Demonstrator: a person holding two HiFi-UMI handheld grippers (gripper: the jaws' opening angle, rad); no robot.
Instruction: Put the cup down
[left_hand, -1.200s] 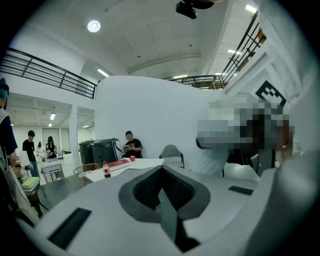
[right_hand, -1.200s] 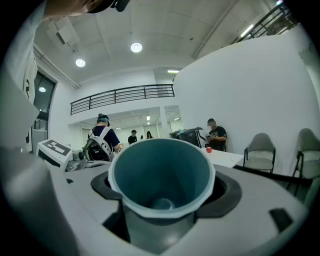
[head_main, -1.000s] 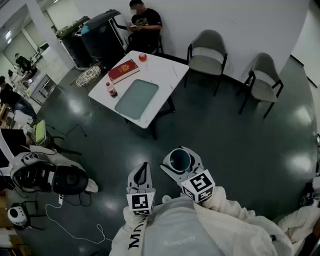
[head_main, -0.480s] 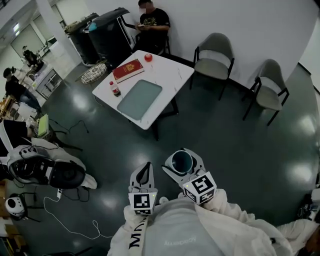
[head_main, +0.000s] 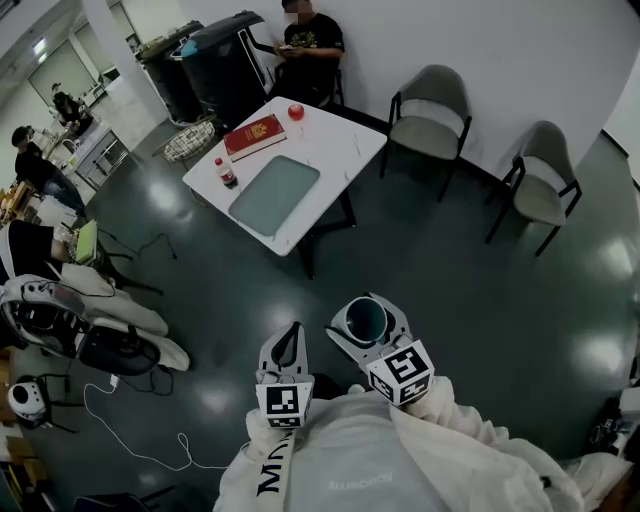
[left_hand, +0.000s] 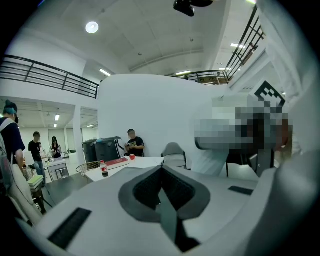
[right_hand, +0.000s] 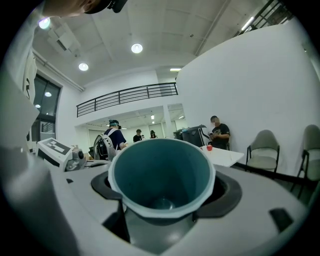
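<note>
A teal cup (head_main: 365, 319) stands upright between the jaws of my right gripper (head_main: 366, 322), which is shut on it, low over the dark floor. In the right gripper view the cup (right_hand: 161, 175) fills the centre, open end towards the camera and nothing inside. My left gripper (head_main: 289, 338) hangs just left of it, jaws shut on nothing; in the left gripper view its pads (left_hand: 150, 187) meet along a seam. The white table (head_main: 335, 140) stands ahead, some way beyond both grippers.
On the table lie a green mat (head_main: 273, 195), a red book (head_main: 254, 137), a bottle (head_main: 225, 173) and a red apple (head_main: 296, 111). A person (head_main: 310, 40) sits behind it. Two chairs (head_main: 432, 110) (head_main: 545, 180) line the right wall. Gear and cables (head_main: 150, 440) litter the left floor.
Both grippers have travelled a little forward with the person, side by side. The cup stays in the right gripper and the left stays shut.
</note>
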